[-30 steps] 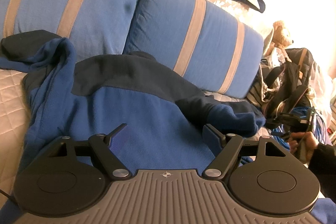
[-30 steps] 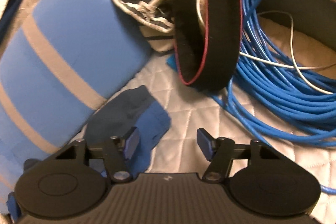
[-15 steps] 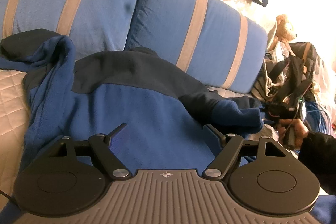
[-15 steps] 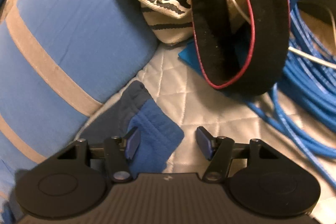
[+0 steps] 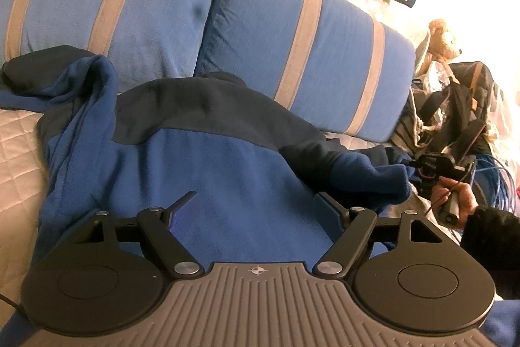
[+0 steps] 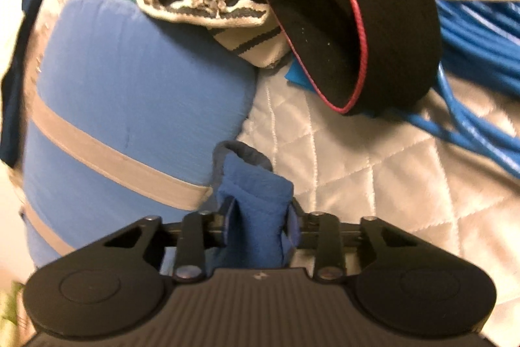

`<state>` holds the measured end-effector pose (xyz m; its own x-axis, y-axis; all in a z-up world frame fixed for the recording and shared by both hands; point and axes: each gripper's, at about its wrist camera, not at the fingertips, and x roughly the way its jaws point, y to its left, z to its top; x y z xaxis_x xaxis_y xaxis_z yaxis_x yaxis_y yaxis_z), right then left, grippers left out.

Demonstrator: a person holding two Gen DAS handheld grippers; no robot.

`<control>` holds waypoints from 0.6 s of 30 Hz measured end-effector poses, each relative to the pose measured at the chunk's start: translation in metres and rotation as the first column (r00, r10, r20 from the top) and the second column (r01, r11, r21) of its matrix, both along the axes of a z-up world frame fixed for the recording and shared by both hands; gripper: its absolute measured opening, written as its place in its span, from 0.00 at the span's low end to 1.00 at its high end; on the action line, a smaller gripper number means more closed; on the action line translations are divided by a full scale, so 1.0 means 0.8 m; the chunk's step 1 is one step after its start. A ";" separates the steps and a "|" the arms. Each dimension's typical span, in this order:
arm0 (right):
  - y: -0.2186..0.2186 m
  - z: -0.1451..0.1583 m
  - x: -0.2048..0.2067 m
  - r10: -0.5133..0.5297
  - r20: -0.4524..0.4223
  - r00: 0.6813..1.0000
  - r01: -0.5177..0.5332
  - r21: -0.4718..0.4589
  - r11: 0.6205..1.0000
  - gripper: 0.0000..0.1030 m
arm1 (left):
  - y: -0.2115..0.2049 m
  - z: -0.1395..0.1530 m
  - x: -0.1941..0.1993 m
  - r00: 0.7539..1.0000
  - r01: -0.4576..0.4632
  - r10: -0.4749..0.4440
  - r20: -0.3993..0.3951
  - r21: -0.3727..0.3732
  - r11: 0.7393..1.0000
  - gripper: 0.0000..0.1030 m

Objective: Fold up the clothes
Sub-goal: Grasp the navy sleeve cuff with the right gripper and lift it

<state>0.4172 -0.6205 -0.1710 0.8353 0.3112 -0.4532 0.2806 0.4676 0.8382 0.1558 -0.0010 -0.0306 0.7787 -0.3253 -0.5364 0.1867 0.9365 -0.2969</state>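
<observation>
Blue fleece sleeve cuff (image 6: 256,210) just got clamped by the closing right tool (image 6: 258,223); left tool (image 5: 256,207) is held wide, empty. Sleeve likely gets folded inward next.

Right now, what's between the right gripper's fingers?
The right wrist view shows the blue fleece sleeve cuff bunched between the right gripper fingers; its jaws have just been closing and now pinch it above the quilted cover.

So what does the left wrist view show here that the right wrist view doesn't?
Left wrist only: the whole blue-and-navy fleece jacket spread out, the open left gripper over it, a tan teddy bear.
Right wrist only: the right gripper, just closed, pinching the jacket's blue sleeve cuff.
Both: striped blue cushion, coiled blue cables.
</observation>
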 end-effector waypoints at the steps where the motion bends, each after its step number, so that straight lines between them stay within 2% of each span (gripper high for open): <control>1: 0.000 -0.002 -0.001 -0.007 0.015 1.000 0.007 0.017 1.000 0.26 | 0.000 0.000 0.000 1.000 0.000 0.000 0.000 0.002 1.000 0.74; 4: 0.001 0.001 -0.008 -0.024 0.059 0.998 0.022 0.046 0.999 0.20 | -0.001 -0.001 0.001 1.000 -0.001 0.001 -0.003 0.006 1.000 0.74; 6: 0.002 0.008 -0.011 -0.028 0.075 0.997 0.026 0.030 0.999 0.17 | -0.001 -0.001 0.001 1.000 0.000 0.000 -0.003 0.009 1.000 0.74; 12: -0.007 0.065 -0.026 0.022 0.084 0.996 -0.007 -0.175 0.984 0.14 | -0.001 -0.001 -0.001 1.000 0.001 -0.001 0.005 0.009 1.000 0.74; 15: -0.026 0.109 -0.038 0.035 0.101 0.994 -0.002 -0.307 0.952 0.14 | 0.000 0.001 -0.003 1.000 -0.002 0.002 0.012 0.006 1.000 0.74; 18: -0.060 0.158 -0.059 0.012 0.130 0.991 0.046 -0.431 0.901 0.14 | 0.003 0.003 -0.006 1.000 -0.010 0.011 0.027 -0.011 1.000 0.74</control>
<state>0.3704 -0.6682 -0.0449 0.8980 0.0939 -0.4298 0.1970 0.7877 0.5837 0.1514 0.0015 -0.0279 0.7965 -0.3228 -0.5112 0.1849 0.9351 -0.3023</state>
